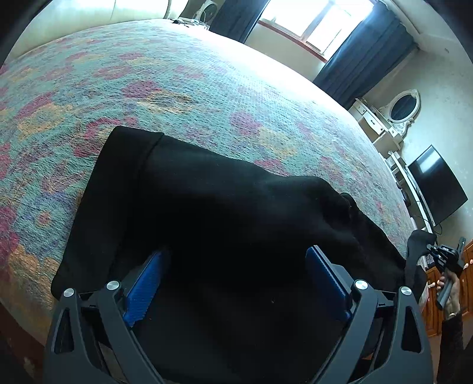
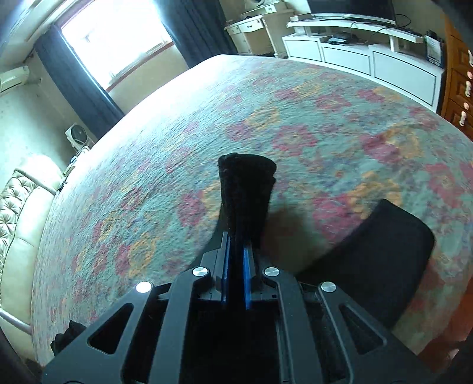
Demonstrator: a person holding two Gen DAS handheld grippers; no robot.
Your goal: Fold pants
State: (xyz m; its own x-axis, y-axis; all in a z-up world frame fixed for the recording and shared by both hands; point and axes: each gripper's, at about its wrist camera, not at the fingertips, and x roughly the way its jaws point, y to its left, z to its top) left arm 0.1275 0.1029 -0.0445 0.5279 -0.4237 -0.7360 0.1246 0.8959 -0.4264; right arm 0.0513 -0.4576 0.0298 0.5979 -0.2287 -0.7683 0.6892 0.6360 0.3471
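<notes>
A wide bed under a knitted spread of teal, pink and orange patches (image 1: 183, 88) fills the room. Bright daylight pours through a window with a reddish wooden frame (image 1: 313, 23), flanked by dark blue curtains (image 1: 363, 56). A white ornate dressing table with an oval mirror (image 1: 402, 106) stands against the pale wall, beside a low white media cabinet (image 2: 363, 56) carrying a black flat television (image 1: 437, 183). A cream tufted headboard (image 2: 14, 206) and small white fan (image 2: 77, 134) sit opposite.

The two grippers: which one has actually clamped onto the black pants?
The right gripper: its blue pads pinch a bunch of the black pants. The left gripper stands wide open above them.
</notes>
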